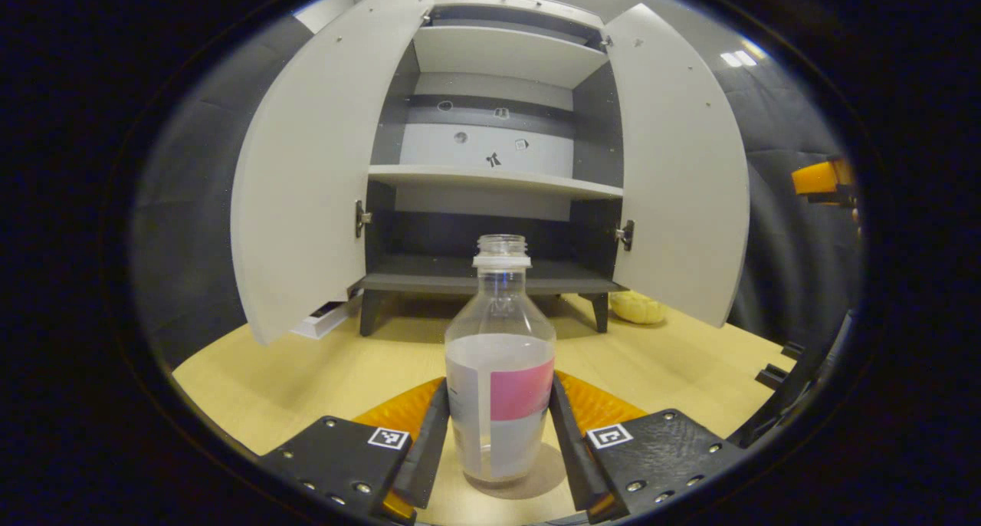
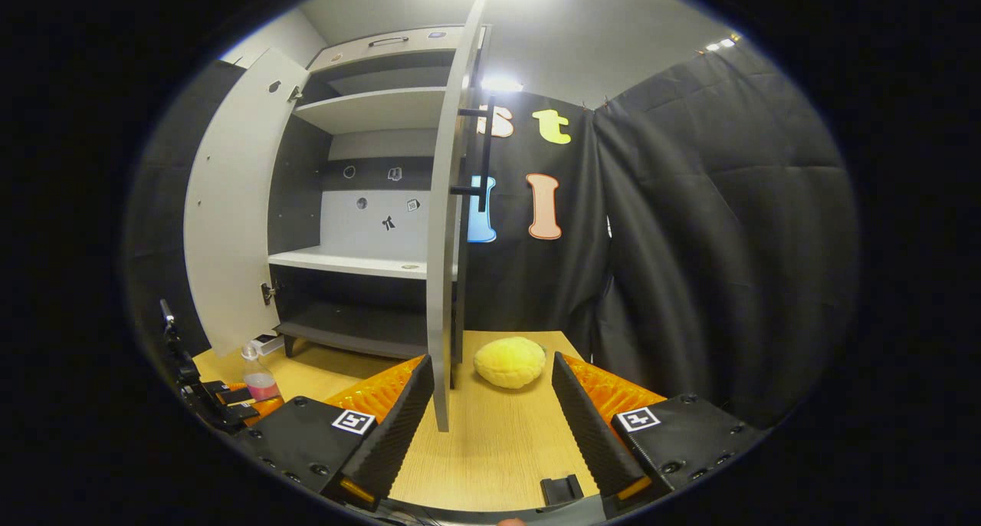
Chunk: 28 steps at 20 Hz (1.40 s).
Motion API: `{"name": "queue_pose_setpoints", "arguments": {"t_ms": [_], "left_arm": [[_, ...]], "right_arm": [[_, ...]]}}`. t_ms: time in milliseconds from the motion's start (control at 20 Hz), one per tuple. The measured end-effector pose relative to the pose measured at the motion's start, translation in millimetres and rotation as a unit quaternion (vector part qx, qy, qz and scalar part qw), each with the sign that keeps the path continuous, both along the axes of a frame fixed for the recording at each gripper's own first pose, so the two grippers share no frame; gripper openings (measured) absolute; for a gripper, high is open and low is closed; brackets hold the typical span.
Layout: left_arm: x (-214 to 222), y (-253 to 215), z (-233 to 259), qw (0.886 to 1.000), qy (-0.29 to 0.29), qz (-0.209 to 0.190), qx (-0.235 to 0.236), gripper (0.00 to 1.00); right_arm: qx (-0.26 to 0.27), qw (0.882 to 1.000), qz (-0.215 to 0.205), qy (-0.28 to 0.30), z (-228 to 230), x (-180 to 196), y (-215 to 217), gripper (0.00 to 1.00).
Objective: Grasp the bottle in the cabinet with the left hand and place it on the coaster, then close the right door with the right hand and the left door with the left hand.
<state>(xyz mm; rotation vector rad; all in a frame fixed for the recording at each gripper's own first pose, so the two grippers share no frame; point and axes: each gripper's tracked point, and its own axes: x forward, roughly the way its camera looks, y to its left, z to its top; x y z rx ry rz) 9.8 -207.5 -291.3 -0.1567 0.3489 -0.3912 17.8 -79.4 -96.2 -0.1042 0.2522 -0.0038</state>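
A: Where's the bottle (image 1: 500,365)?

B: I see it upright on the bench (image 1: 306,380), out of the cabinet (image 1: 490,150), in front of its open middle and toward the bench's near edge. It's clear, uncapped, with a white and pink label. It stands between my left gripper (image 1: 500,426) fingers.

A: Are they gripping it?

B: The fingers (image 1: 431,434) sit just beside the label on each side. I can't tell whether they press on it or have let go. A round, faint patch shows under the bottle's base; I can't say if that is the coaster.

A: And the doors?

B: Both are swung wide. The left door (image 1: 306,181) and the right door (image 1: 678,166) flank the shelves in the left gripper view.

A: Your right side?

B: My right gripper (image 2: 492,411) is spread wide, holding nothing. The right door's edge (image 2: 443,281) stands between its fingers, nearer the left finger, touching neither as far as I can see. A yellow plush thing (image 2: 510,362) lies on the bench past the door, near the far right corner. In the right gripper view the bottle shows small at the lower left.
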Motion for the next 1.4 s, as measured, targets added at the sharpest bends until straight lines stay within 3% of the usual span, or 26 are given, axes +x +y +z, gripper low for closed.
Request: {"name": "queue_pose_setpoints", "arguments": {"t_ms": [250, 350, 400, 500, 600, 650, 700, 750, 850, 900, 950, 1000, 1400], "left_arm": [[-5.0, -9.6, -9.0, 1.0, -0.008, -0.018, 0.016, 0.69], [-4.1, -9.1, -9.4, 1.0, -0.008, -0.02, 0.016, 0.69], [-4.8, -8.5, -8.9, 1.0, -0.006, -0.018, 0.015, 0.69], [-6.3, -7.2, -9.4, 1.0, -0.004, -0.016, 0.013, 0.7], [-8.4, -6.8, -10.7, 1.0, 0.0, -0.017, 0.016, 0.7], [-11.1, -6.7, -11.4, 1.0, 0.003, -0.017, 0.019, 0.76], [-11.0, -5.3, -11.1, 1.0, 0.003, -0.014, 0.023, 0.71], [-14.0, -1.5, -10.7, 1.0, 0.004, -0.011, 0.027, 0.72], [-17.0, 4.5, -7.2, 0.999, 0.001, -0.002, 0.038, 0.96], [-16.1, 5.8, -4.0, 0.999, -0.001, -0.001, 0.04, 0.9], [-16.1, 5.5, -0.2, 0.999, -0.005, 0.0, 0.042, 0.96], [-14.0, 6.6, 6.5, 0.999, -0.011, 0.001, 0.043, 0.9], [-5.2, 21.4, 87.8, 0.997, -0.064, 0.025, 0.038, 0.9]], "right_arm": [[0.005, 1.0, -0.01, 0.021, -9.8, -8.8, -4.9, 0.98], [0.004, 1.0, -0.009, 0.025, -10.3, -9.3, -3.1, 0.94], [0.004, 1.0, -0.008, 0.025, -9.3, -10.2, -1.6, 0.99], [0.003, 1.0, -0.005, 0.024, -10.0, -11.5, 2.3, 0.99], [-0.001, 1.0, -0.001, 0.028, -12.3, -12.7, 5.7, 0.94], [-0.002, 1.0, 0.001, 0.029, -13.6, -13.3, 6.5, 0.94], [-0.001, 1.0, 0.004, 0.029, -13.0, -12.8, 9.4, 0.94], [0.001, 1.0, 0.007, 0.028, -13.8, -12.6, 11.9, 0.99], [0.002, 1.0, 0.014, 0.026, -12.3, -11.3, 17.2, 0.99], [0.001, 1.0, 0.017, 0.024, -11.0, -10.7, 19.8, 0.99], [-0.001, 1.0, 0.021, 0.023, -10.6, -10.5, 21.0, 0.98], [-0.002, 1.0, 0.023, 0.02, -9.5, -11.0, 21.5, 0.99], [0.026, 0.999, 0.029, 0.004, -0.7, -9.7, 22.2, 0.98]]}}
